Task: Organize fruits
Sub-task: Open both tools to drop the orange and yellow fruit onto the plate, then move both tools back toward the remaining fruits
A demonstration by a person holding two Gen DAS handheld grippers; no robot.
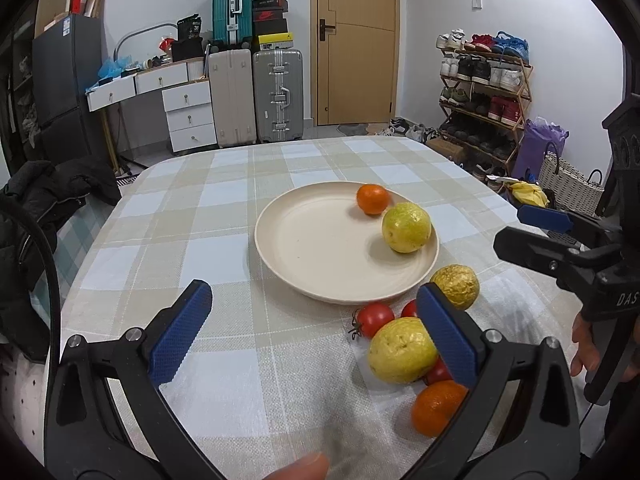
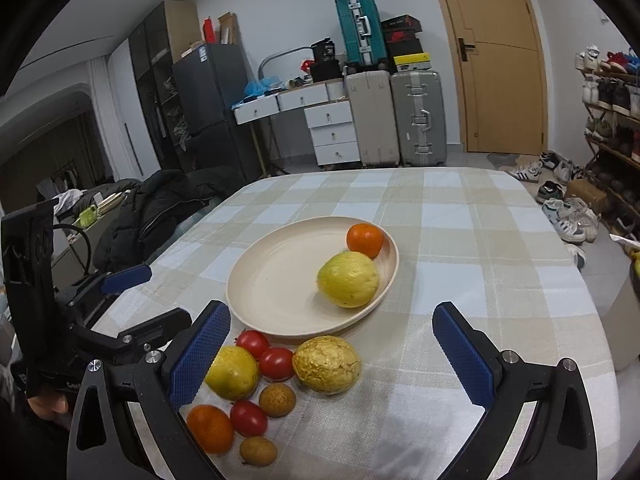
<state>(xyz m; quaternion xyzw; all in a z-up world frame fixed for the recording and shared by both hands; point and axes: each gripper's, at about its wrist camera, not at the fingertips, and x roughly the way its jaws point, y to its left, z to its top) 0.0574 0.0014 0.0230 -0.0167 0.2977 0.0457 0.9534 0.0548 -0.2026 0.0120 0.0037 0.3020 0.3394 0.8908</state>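
A bench (image 2: 460,240) covered in a beige and pale blue checked cloth stands in a room with suitcases (image 2: 416,116), a white drawer unit, a wooden door (image 2: 500,56) and a shoe rack (image 1: 484,92) behind it. A round cream plate (image 2: 272,280) sits mid-bench. On its right side lie a small orange (image 2: 365,240) and, just in front of it, a yellow-green guava (image 2: 348,279).

Off the plate, close to its near edge, a cluster of fruit rests on the cloth: a wrinkled golden fruit (image 2: 327,364), a second yellow guava (image 2: 232,372), three red tomatoes (image 2: 276,363), another orange (image 2: 210,428) and two small brown longans (image 2: 277,399).

The left gripper (image 1: 316,336) hangs above the bench with its blue-padded jaws spread wide, holding nothing; its right pad overlaps the cluster in view. The right gripper (image 2: 332,352) is likewise wide open and empty, with the cluster between and beside its left pad.
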